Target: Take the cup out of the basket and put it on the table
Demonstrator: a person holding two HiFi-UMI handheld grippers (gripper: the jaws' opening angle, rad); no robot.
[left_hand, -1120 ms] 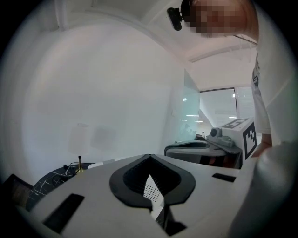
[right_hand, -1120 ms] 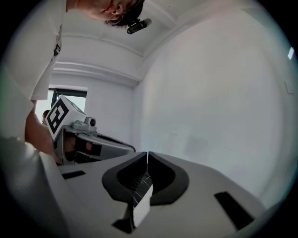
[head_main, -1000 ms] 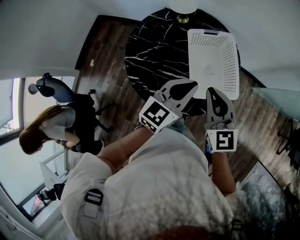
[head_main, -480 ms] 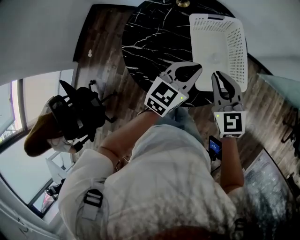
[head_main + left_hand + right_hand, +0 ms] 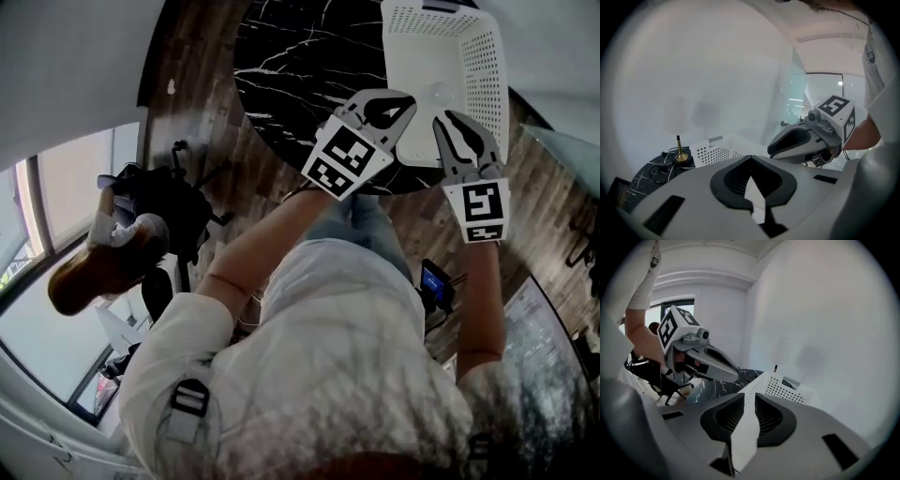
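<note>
Table point(image 5: 291, 66): round, black marble with white veins. It sits at 12 o'clock in the head view, on a dark wood floor point(image 5: 202, 122).
Basket point(image 5: 487, 70): white with perforated walls. It stands on the table's 3 o'clock side, at 1 o'clock in the head view.
Cup point(image 5: 437, 91): shows only as a faint pale round shape on the basket floor, toward the basket's 6 o'clock end. It is too washed out to tell more.
Left gripper point(image 5: 408, 101): held in the air and seen against the table's near edge, with its tips at the basket's 7 o'clock corner, pointing toward 1 o'clock. In the left gripper view the ribbed pads meet at the tips, with nothing between them.
Right gripper point(image 5: 448, 122): just beside the left one, at its 3 o'clock, seen against the basket's 6 o'clock rim. Its pads are drawn together with only a thin sliver between them — it holds nothing.
Lamp point(image 5: 679, 152): brass base and stem on the table, at 9 o'clock in the left gripper view, just beside the basket, with dark cables next to it.
Wearer: white top, with a bare forearm reaching to each gripper.
Second person point(image 5: 103, 267): at 9 o'clock in the head view — well apart from the table.
</note>
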